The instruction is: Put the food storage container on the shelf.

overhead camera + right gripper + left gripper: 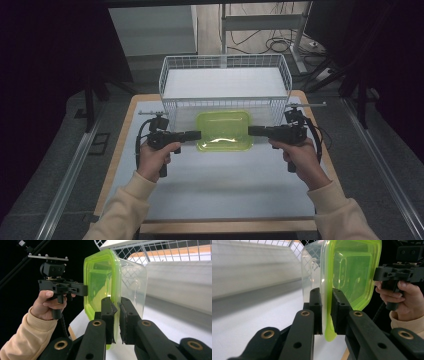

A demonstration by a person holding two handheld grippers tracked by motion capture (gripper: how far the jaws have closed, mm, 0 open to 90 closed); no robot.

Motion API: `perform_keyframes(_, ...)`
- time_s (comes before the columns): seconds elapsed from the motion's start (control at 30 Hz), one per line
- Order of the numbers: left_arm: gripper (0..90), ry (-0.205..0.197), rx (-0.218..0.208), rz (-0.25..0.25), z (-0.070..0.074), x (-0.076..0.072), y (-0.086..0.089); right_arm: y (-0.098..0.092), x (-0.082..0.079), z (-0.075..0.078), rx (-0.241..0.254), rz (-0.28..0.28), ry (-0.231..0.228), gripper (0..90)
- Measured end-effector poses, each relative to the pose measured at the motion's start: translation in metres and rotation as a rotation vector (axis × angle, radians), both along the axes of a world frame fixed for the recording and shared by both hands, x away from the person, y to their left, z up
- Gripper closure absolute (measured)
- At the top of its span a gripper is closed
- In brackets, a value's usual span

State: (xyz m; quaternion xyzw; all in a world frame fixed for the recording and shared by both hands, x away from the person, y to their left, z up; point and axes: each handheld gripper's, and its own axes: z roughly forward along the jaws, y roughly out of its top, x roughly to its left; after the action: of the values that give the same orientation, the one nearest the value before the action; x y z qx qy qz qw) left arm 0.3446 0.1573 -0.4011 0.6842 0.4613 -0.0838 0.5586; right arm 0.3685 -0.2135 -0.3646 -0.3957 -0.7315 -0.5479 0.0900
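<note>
The table (220, 195) carries a white surface sheet framed by a wooden border. At its far end stands a white wire basket (225, 82), rectangular, with open mesh walls; its floor is a plain white panel and no contents are visible in it.

Directly in front of the basket's near wall is a plastic container (224, 131) with a translucent lime-green lid and a clear body. The lid is rectangular with rounded corners, a raised rim and a recessed centre panel. In both gripper views the clear body (310, 270) projects from one face of the lid, and the basket mesh is visible through it. Nothing can be seen inside the container.

The left gripper (195, 135) meets the container's left edge, and the right gripper (254, 131) meets its right edge, so the container sits between the two. In the left gripper view, the left gripper (326, 312) has its jaws clamped on the lid rim. In the right gripper view, the right gripper (115, 320) has its jaws clamped on the opposite rim.

The left hand (155, 157) and right hand (300, 157) each grasp a gripper handle; cream sleeves cover both forearms.
</note>
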Motion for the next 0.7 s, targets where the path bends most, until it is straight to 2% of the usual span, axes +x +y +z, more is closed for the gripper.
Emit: perform_keyframes(0.7,80.8,-0.031,0.008,0.003,0.026,0.011,-0.004,-0.003,0.011,0.022,0.002,-0.018,-0.024,83.3)
